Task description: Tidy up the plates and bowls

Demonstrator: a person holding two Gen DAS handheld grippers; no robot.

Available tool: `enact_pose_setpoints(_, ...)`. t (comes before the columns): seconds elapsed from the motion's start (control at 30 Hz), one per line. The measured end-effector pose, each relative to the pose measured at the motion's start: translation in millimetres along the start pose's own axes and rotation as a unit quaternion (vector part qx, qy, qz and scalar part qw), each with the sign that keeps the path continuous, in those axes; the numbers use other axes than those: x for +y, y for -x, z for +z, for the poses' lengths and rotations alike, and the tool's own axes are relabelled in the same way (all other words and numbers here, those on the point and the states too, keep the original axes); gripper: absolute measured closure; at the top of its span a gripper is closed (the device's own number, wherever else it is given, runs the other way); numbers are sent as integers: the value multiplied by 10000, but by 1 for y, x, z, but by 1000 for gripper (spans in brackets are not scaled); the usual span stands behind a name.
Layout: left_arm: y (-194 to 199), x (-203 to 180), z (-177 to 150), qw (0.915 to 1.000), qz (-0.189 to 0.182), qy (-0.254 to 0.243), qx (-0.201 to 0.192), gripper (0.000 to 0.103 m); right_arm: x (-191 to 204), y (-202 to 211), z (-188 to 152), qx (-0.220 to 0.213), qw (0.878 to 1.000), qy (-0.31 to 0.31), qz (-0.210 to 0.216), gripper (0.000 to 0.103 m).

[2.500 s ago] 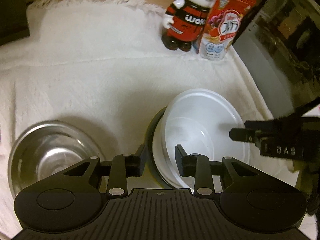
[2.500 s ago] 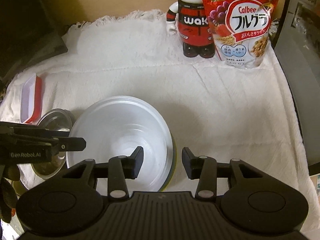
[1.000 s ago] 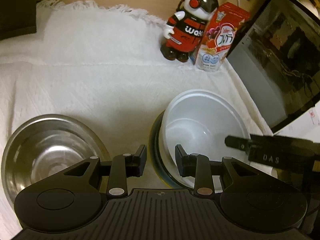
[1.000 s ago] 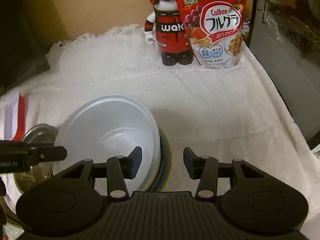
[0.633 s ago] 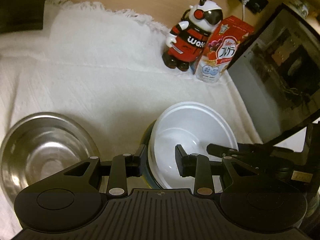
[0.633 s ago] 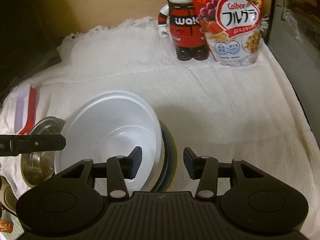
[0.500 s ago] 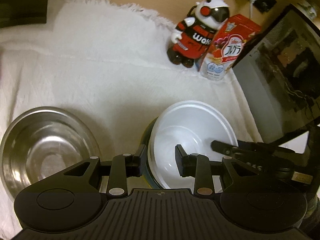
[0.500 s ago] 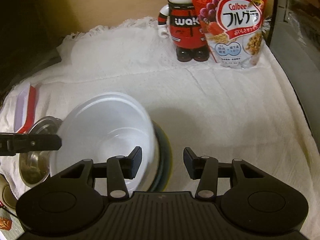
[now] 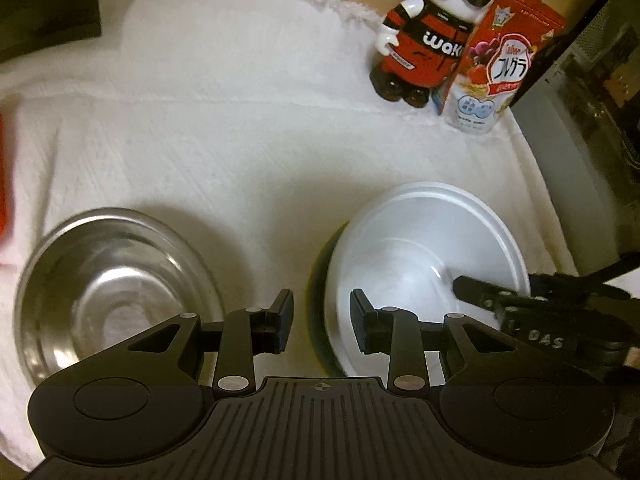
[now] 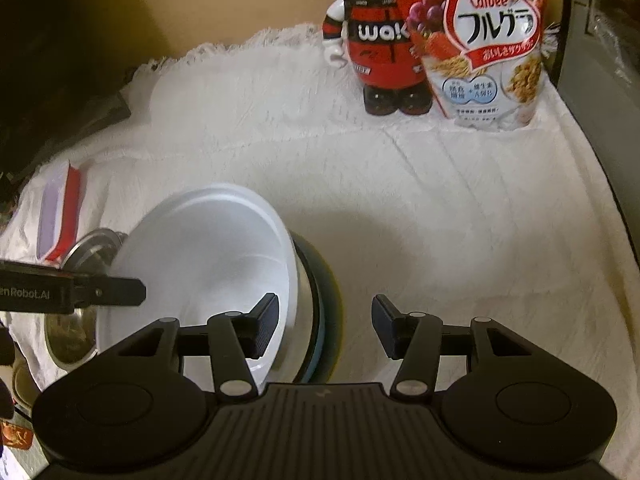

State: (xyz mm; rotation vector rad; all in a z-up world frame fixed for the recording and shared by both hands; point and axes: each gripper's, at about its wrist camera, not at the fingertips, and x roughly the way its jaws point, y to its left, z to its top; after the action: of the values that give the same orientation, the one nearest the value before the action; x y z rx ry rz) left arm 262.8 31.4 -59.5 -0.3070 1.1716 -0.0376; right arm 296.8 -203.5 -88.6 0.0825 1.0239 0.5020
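A white bowl sits tilted on a stack with a dark green-yellow plate under it; it also shows in the right wrist view. My left gripper is open, its jaws straddling the stack's left rim. My right gripper is open, its left finger inside the white bowl and its right finger outside the stack. A steel bowl stands empty to the left on the white cloth.
A robot figurine and a cereal bag stand at the back. A dark appliance lines the right side. A red and white container lies at the cloth's left edge.
Both grippers have drifted slightly around the stack and stayed open. The white bowl now sits more tilted on the stack. The steel bowl has not moved.
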Motion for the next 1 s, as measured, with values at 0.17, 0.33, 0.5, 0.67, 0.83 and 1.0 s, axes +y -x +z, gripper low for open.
enact_pose_setpoints(0.17, -8, -3, 2, 9999, 46, -23, 104, 69, -6, -9, -3, 174, 9998, -80, -8, 51)
enact_pose_setpoints(0.33, -21, 0, 8, 9990, -180, 128, 379, 65, -12, -14, -6, 282, 9993, -205, 110, 51)
enact_pose_setpoints(0.5, -26, 6, 17, 9990, -104, 200, 374, 64, -20, -20, -5, 383, 9981, -452, 158, 51)
enact_pose_setpoints(0.67, -37, 0, 15, 9983, -62, -11, 573, 65, -27, -28, -5, 621, 9936, -774, 535, 51)
enact_pose_setpoints(0.83, -45, -3, 13, 9972, -344, -22, 659, 44, -18, -44, -11, 779, 9919, -729, 689, 51)
enact_pose_setpoints(1.0, -52, -3, 13, 9971, -308, 114, 692, 44, -20, -57, -5, 831, 9860, -878, 1146, 50)
